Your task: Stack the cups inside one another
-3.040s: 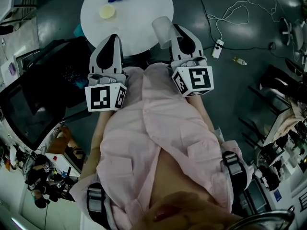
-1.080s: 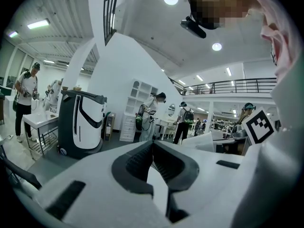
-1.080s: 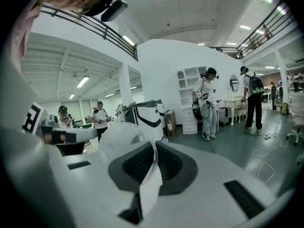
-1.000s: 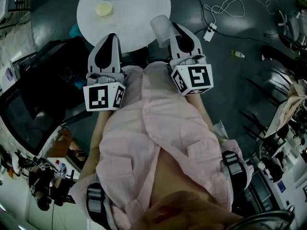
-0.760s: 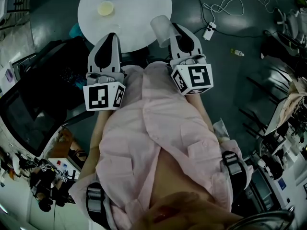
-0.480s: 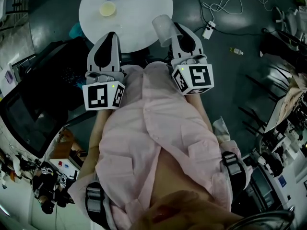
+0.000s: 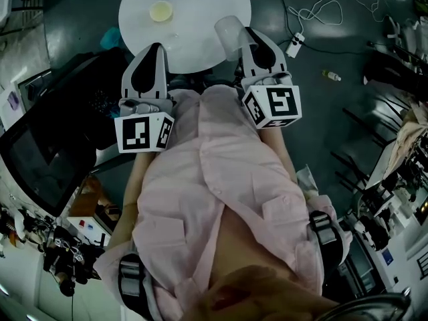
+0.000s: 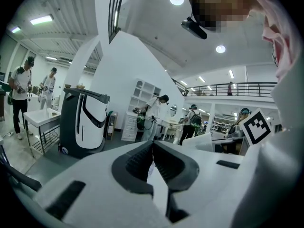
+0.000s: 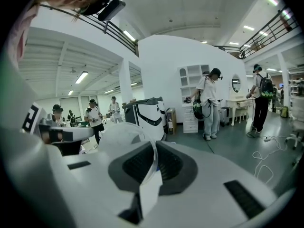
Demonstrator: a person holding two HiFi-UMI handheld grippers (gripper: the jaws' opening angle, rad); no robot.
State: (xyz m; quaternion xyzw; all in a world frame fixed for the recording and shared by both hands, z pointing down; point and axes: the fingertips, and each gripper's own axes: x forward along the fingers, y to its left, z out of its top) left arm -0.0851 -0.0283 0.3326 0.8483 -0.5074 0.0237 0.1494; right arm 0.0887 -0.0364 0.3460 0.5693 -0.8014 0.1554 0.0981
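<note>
Right tongs (image 7: 246,33) clamp a clear cup (image 7: 227,29) beside the white table (image 7: 194,25).

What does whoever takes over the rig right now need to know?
Left hand-held gripper: shut, empty, short of the table.
Right hand-held gripper: shut on the rim of a clear cup, held by the near edge of the round white table.
On the table: a pale yellow round item, possibly a cup.
Done: one cup in hand.
Left: nest the cups; nothing is stacked yet.
</note>
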